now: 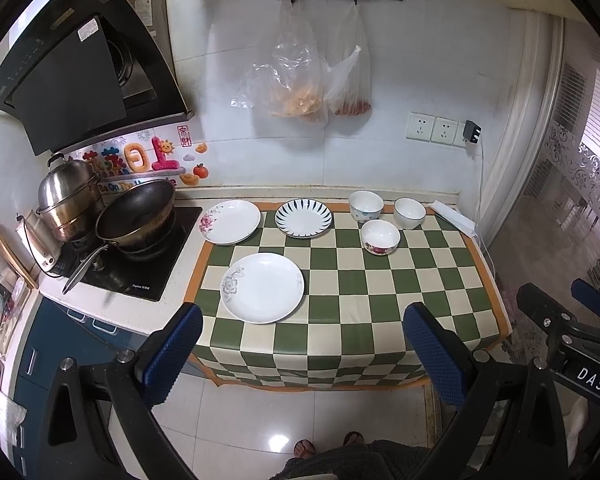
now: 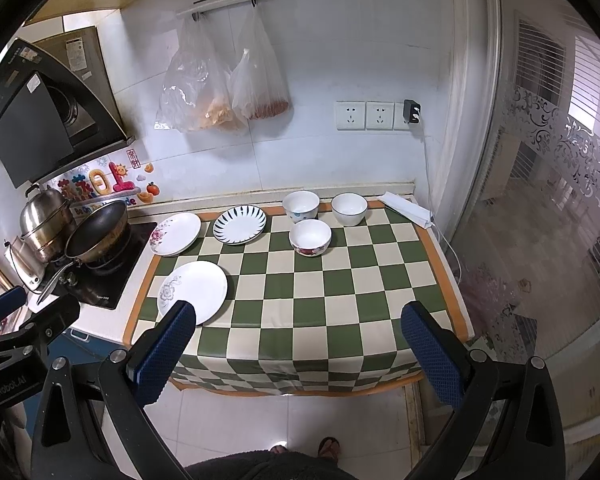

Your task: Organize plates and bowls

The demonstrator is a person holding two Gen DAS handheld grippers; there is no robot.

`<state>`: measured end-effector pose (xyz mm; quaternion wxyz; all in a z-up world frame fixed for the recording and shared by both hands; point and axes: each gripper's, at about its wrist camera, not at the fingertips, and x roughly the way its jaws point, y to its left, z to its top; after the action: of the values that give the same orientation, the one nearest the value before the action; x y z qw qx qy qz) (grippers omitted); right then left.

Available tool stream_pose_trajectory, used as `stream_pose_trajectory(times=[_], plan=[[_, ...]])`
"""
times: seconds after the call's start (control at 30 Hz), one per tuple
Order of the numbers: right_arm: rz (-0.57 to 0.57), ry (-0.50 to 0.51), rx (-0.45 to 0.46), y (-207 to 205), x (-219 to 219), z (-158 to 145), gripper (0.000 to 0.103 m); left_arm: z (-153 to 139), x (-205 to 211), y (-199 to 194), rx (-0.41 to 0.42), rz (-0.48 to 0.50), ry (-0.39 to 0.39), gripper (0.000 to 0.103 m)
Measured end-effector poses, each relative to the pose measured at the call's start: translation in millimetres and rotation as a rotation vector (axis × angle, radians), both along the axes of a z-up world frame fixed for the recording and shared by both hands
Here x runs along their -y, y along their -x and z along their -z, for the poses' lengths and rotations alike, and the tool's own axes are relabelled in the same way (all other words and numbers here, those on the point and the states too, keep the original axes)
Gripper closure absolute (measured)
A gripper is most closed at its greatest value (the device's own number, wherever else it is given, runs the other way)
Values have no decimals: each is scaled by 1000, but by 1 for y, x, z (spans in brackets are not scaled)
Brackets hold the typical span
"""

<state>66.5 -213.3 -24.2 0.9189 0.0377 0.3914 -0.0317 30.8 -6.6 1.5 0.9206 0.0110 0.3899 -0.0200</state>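
Plates: three; bowls: three

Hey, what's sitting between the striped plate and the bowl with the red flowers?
Nothing: only bare checkered cloth lies between the striped plate and the red-flowered bowl, clearest in the right wrist view.

1. Surface is wearing a green-and-cream checked cloth.
2. Three plates are sitting left: floral plate, striped plate, grey-flower plate.
3. Three bowls are clustering at the back right.
4. Stove is sitting at the left end.
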Motion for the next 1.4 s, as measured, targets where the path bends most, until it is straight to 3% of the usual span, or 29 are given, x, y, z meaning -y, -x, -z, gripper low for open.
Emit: stream_pose_trajectory(times=[0.2,0.37,0.53,0.6,0.8,0.93,1.03,1.13,1.2,1.4], plan=[[-2,-14,-6,-10,2,5,0,6,0,-4,7,-15,0,0],[-49,-143,-2,-44,15,40,0,35,-12,-33,9,-107,-26,0],[-135,-255,-175,-111,11,122,0,87,-43,-75,-57,-242,-79,0],[-172,-260,-234,-136,1,156,0,118,-64,-99,-136,-278,-76,0],[-215,-251,-395,-217,-42,248,0,206,-124,-166,-323,-324,-51,1],[-221,-251,-457,-269,-77,300,2,265,-157,-216,-435,-287,-1,5],[-203,-282,-524,-307,-102,339,5,309,-177,-256,-530,-242,41,14],[-186,-337,-596,-343,-127,379,13,347,-192,-292,-610,-182,82,29],[-177,-345,-628,-364,-139,401,18,363,-198,-307,-646,-152,99,46],[-149,-355,-729,-399,-160,455,52,390,-201,-333,-701,-55,134,65]])
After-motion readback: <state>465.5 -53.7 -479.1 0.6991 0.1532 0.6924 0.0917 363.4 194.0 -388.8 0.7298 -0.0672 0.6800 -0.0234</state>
